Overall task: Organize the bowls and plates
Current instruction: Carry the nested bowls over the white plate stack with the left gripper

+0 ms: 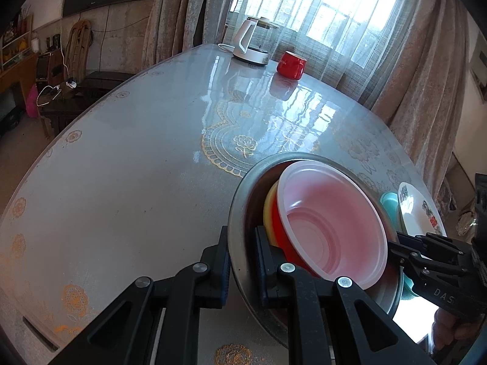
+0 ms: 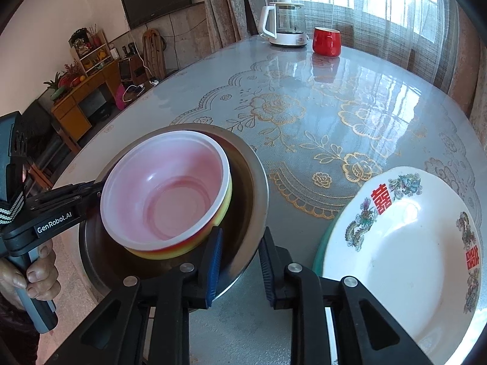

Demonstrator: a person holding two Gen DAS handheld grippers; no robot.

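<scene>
Left wrist view: your left gripper (image 1: 242, 261) is pinching the near rim of the steel bowl (image 1: 240, 213), one pad outside the wall, one inside. The right wrist view shows the same grip from the side, with the left gripper (image 2: 99, 187) clamped at the bowl's far-left edge. Your right gripper (image 2: 240, 261) straddles the opposite rim of the steel bowl (image 2: 258, 182); the inner blue pad sits at the wall, but there's a visible gap on the outer side, so I can't tell if it's actually pinching.

Steel bowl looks tilted and raised off the table (image 2: 304, 121), which would explain the two-sided hold — a wide, shallow, slick rim like that will likely pivot if gripped at one point only.

Nested inside it: a yellow bowl (image 1: 269, 210), a red bowl (image 1: 275, 228) and the pink translucent bowl (image 1: 331, 222) on top, all leaning together toward one side of the steel wall. So the bowls are already stacked.

Just to your right, the white dragon plate (image 2: 404, 243) lies on a teal plate (image 2: 322, 243) — plates are a separate pile, near the bowl stack but not touching it as far as I can see.

Kettle (image 2: 284, 24) and red mug (image 2: 326, 41) sit at the far edge, well apart.

My read: the sorting is mostly done and what's left is setting the bowl stack down level. Keep the tilt small or the loose inner bowls could slide.
</scene>
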